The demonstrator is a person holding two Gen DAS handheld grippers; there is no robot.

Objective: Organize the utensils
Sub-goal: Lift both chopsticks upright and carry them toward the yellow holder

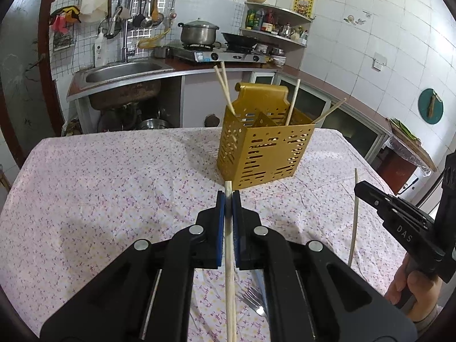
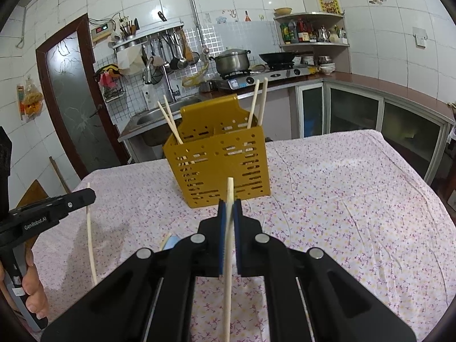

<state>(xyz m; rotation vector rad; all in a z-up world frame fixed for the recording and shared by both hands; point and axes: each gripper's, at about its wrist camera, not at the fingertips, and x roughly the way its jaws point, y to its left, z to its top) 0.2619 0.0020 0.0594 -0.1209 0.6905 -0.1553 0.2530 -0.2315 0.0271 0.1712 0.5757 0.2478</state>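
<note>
Kitchen tiles, a sink and a stove run along the back, and up front your bench (image 1: pixel 85 199) wears a flowery pink cloth; the gold caddy (image 1: pixel 265 151) stands upright on it, straight ahead of both tools, with four chopsticks (image 1: pixel 223 88) already leaning out of its compartments; how deep they sit is hard to read through the slots.

Your left tool (image 1: pixel 228 196) is clamped on a chopstick (image 1: pixel 230 270), its tip poking just past the blue pads (image 1: pixel 219 222) toward the caddy; its lower end runs out of frame, so no telling how long it is. A fork (image 1: pixel 253 299) lies on the cloth under that tool, mostly hidden by the black body; something pale blue beside it is too covered up to name.

Your right tool (image 2: pixel 229 203) is closed on a second chopstick (image 2: pixel 228 256), tip also just short of the caddy's front wall, tail cut off below.

Both tools sit side by side, level, aimed forward above the cloth; your right hand (image 1: pixel 410 287) and left hand (image 2: pixel 31 279) only show at the frame edges, fingers wrapped on the handles.
</note>
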